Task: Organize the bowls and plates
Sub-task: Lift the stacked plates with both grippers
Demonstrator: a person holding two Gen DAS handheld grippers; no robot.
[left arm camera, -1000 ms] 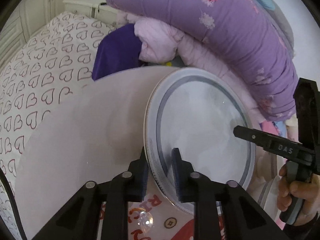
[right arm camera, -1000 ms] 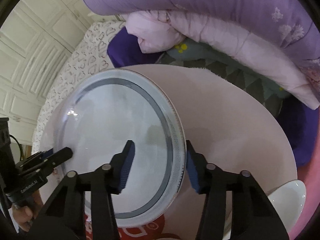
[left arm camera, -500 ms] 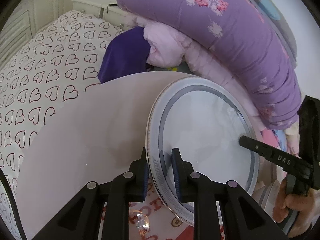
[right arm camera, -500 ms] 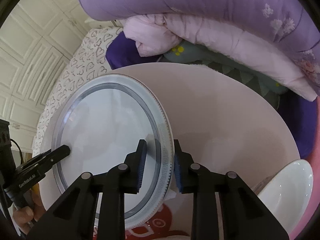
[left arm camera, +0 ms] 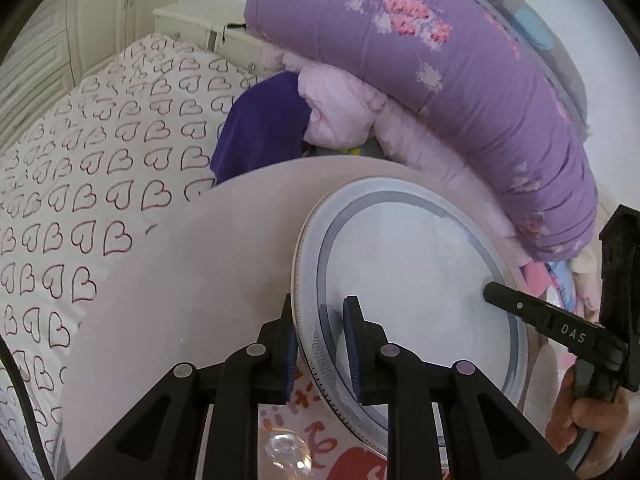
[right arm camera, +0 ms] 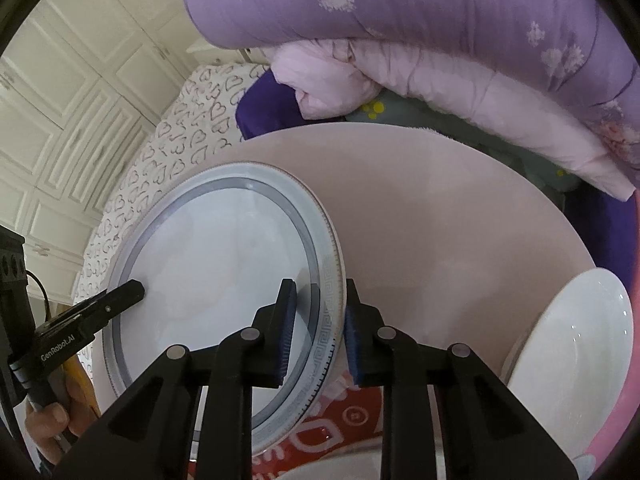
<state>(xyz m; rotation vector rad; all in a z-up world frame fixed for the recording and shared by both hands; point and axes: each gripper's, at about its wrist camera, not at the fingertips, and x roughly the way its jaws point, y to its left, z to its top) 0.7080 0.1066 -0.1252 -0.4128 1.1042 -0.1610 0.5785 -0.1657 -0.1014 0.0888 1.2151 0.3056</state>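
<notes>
I am clamping the left hand-held gripper on the near rim of the grey-banded plate, and the right hand-held gripper, jaws just closing, is gripping its opposite rim. The empty plate is tilting above the round table; a white bowl, also empty, is sitting at the table's right edge, bedding beyond.

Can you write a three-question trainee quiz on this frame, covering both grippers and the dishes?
1. True or false: both grippers clamp the same plate's rim.
2. Which dish is untouched? A) grey-ringed plate B) white bowl
3. Fill in: the plate sits over a round pink ____.

Key
1. True: the left gripper and the right gripper, whose jaws have just been closing, grip opposite rims of the grey-ringed plate.
2. B, the white bowl.
3. Table.
</notes>
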